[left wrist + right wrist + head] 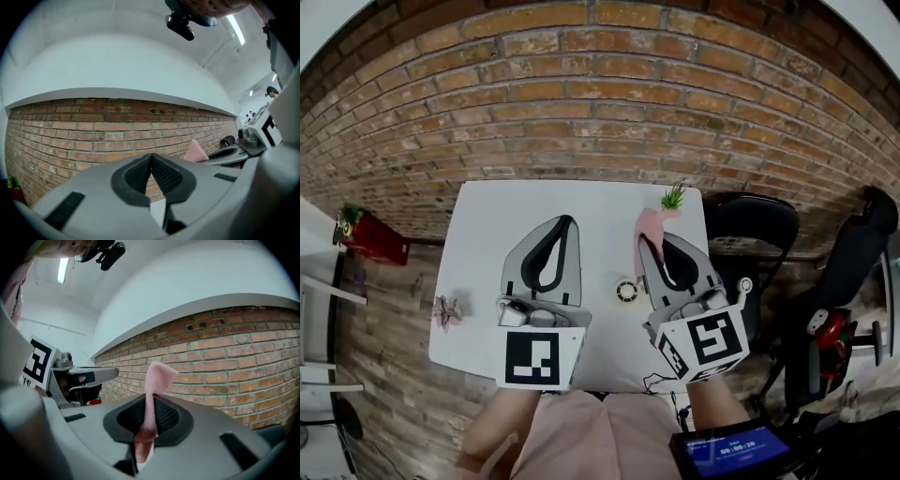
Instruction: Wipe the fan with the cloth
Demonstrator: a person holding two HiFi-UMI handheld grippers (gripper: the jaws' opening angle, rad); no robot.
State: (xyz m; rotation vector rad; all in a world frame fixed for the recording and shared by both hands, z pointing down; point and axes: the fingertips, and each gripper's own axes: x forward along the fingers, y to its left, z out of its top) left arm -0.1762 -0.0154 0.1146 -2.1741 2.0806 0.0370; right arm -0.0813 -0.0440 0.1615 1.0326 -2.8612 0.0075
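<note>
Cloth, pink, is pinched in the right claw, with a fold standing up past the tips toward the brick wall. The left claw is closed on nothing. Both are held level and side by side above the white table, pointing at the wall. The cloth touches nothing, so I judge the wipe either not begun or over. I cannot tell which thing is the fan; a small round thing lies on the table below.

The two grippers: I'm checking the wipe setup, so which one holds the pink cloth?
The right gripper: the pink cloth is pinched between its closed jaws and sticks up past them. The left gripper is closed on nothing.
</note>
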